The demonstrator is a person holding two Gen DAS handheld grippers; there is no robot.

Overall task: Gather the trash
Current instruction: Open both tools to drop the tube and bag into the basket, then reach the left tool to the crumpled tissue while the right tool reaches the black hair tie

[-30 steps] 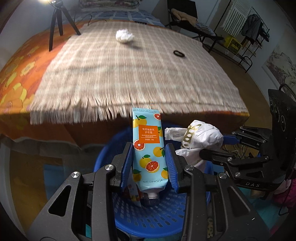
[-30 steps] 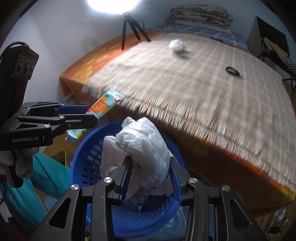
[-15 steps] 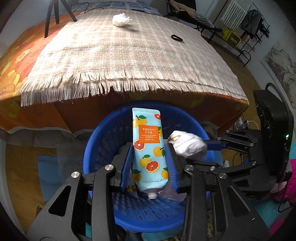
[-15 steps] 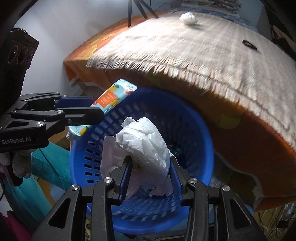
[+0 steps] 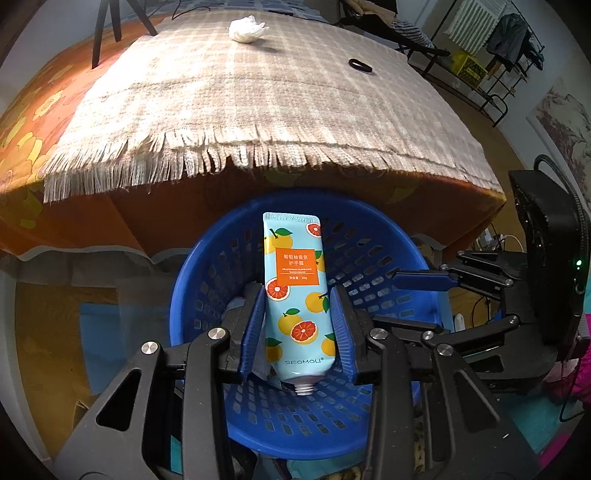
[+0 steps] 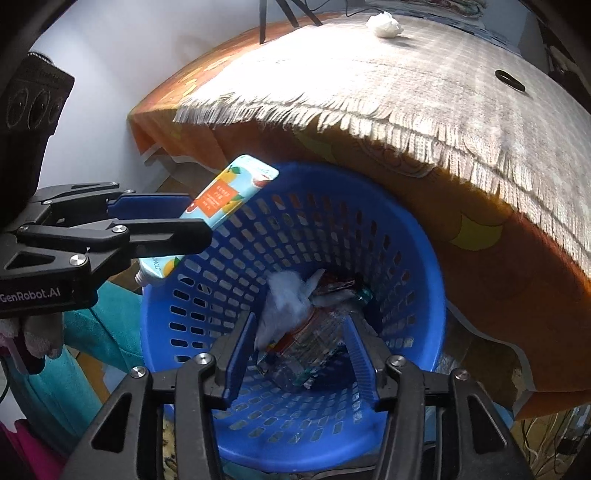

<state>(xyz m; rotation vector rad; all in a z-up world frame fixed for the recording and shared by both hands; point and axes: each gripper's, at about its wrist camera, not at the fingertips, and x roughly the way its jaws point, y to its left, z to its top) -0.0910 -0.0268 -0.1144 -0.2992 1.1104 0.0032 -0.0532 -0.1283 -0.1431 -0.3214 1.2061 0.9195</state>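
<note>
Beside the bed, under the fringed checked blanket, sits the blue perforated basket I am filling with trash. I hold both grippers tilted down over its mouth so whatever I let go falls inside. My left gripper is clamped on the orange-printed cream tube, neck toward me, above the basket. My right gripper has just been opening; its jaws stand apart with nothing between them, and the white crumpled bag lies at the bottom among other wrappers. Only the right view shows that pile; the left view hides it behind the tube. A crumpled white tissue and a black ring remain on the blanket
</note>
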